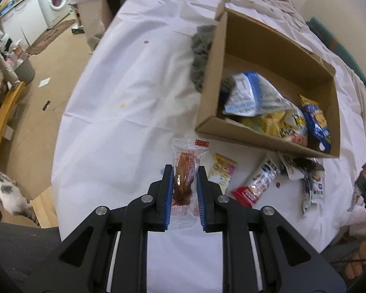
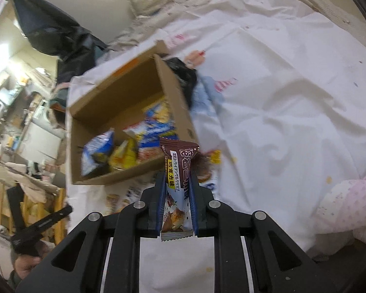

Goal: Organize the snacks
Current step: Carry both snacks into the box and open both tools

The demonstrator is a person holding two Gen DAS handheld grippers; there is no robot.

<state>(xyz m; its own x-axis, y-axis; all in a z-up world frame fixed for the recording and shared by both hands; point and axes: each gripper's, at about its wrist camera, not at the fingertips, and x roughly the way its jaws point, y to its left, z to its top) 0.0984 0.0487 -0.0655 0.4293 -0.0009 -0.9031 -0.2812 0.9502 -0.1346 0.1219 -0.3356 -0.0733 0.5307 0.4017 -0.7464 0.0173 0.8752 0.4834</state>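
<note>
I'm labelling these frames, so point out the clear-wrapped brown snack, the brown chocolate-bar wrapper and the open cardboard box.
Clear-wrapped brown snack (image 1: 184, 171): left wrist view, on its brown middle.
Brown chocolate-bar wrapper (image 2: 179, 171): right wrist view, on its printed front.
Open cardboard box (image 1: 213, 73): left wrist view, on its left outer wall.

The right hand-held gripper (image 2: 177, 178) pinches a brown chocolate snack packet (image 2: 179, 171). Beyond it, a cardboard box (image 2: 178, 102) holds snack bags (image 2: 124, 153) on the white sheet (image 2: 280, 97).
</note>
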